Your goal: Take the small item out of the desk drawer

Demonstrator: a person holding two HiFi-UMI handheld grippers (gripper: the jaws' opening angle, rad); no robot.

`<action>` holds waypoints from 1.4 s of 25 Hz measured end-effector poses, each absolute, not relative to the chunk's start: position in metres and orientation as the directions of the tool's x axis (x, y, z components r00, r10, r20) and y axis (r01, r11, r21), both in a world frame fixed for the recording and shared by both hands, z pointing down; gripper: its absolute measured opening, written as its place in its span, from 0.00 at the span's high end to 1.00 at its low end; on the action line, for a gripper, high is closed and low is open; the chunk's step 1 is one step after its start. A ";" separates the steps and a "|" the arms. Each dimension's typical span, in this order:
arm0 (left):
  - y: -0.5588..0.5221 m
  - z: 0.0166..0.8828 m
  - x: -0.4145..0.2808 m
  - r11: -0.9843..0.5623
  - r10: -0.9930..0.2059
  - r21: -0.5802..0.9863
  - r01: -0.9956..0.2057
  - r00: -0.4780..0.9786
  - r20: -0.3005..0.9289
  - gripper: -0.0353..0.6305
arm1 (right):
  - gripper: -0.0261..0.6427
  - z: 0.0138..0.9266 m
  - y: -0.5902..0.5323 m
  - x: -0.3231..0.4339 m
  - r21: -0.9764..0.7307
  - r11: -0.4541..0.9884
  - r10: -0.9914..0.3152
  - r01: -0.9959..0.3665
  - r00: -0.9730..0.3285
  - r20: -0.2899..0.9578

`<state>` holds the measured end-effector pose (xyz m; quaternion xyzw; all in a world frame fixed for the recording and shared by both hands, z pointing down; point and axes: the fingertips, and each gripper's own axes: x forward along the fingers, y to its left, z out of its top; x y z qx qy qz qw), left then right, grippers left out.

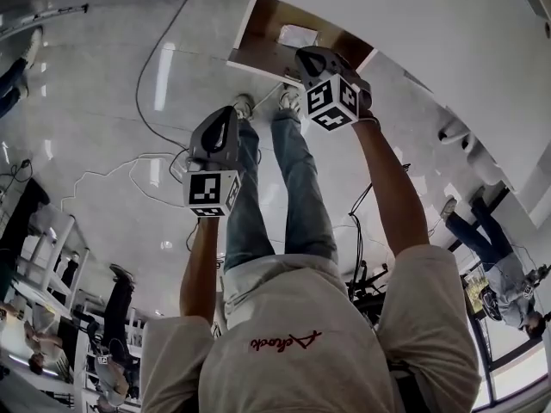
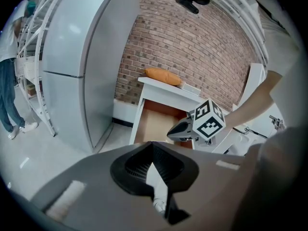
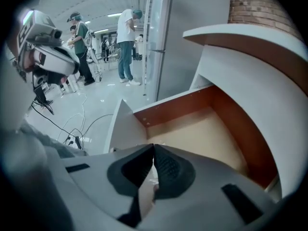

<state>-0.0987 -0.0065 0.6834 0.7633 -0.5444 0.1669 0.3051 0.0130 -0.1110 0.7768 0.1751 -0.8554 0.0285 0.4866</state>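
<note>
right gripper (image 3: 154, 146) closed on nothing above the open drawer (image 3: 207, 134); left gripper (image 2: 153, 144) closed, empty.

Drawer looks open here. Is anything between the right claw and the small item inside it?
Nothing visible does. The drawer is pulled open and uncovered, the pale item lies bare on its floor, and the shut right claw hangs over the drawer close to it.

Grey refrigerator (image 2: 82, 71) beside a brick wall (image 2: 192, 52); orange bread-like lump (image 2: 163, 75); white rack (image 2: 33, 71); floor cable (image 1: 140, 93); bystanders (image 3: 126, 42).
</note>
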 end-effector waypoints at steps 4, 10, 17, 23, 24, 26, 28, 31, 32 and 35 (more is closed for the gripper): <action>-0.003 0.687 -0.100 -0.217 -0.728 0.286 -0.933 0.350 0.590 0.94 | 0.94 0.799 -0.122 0.012 0.089 0.940 -0.230 -0.329 -0.418 0.879; -0.002 0.695 -0.107 -0.204 -0.725 0.287 -0.936 0.342 0.599 0.94 | 0.78 0.843 -0.136 0.014 0.022 0.942 -0.137 -0.334 -0.325 0.936; -0.001 0.699 -0.117 -0.181 -0.725 0.281 -0.942 0.321 0.609 0.94 | 0.77 0.875 -0.141 0.014 0.039 0.956 -0.112 -0.292 -0.238 0.965; -0.001 0.702 -0.123 -0.162 -0.730 0.281 -0.946 0.307 0.611 0.94 | 0.85 0.884 -0.149 0.015 0.097 0.953 -0.161 -0.286 -0.210 0.964; -0.001 0.703 -0.124 -0.160 -0.730 0.281 -0.946 0.305 0.612 0.94 | 0.87 0.885 -0.150 0.015 0.108 0.953 -0.172 -0.284 -0.209 0.963; 0.001 0.704 -0.124 -0.158 -0.730 0.281 -0.947 0.304 0.612 0.94 | 0.91 0.886 -0.151 0.016 0.124 0.952 -0.187 -0.279 -0.208 0.960; 0.002 0.703 -0.123 -0.158 -0.730 0.281 -0.947 0.303 0.612 0.94 | 0.93 0.886 -0.151 0.017 0.129 0.951 -0.192 -0.282 -0.209 0.959; 0.003 0.700 -0.121 -0.163 -0.730 0.278 -0.947 0.305 0.612 0.94 | 0.94 0.881 -0.152 0.018 0.122 0.941 -0.196 -0.316 -0.215 0.957; 0.003 0.699 -0.121 -0.164 -0.730 0.277 -0.947 0.306 0.611 0.94 | 0.94 0.879 -0.152 0.018 0.123 0.936 -0.203 -0.330 -0.217 0.955; 0.002 0.696 -0.122 -0.168 -0.733 0.277 -0.946 0.308 0.607 0.94 | 0.94 0.869 -0.154 0.018 0.138 0.926 -0.228 -0.352 -0.230 0.946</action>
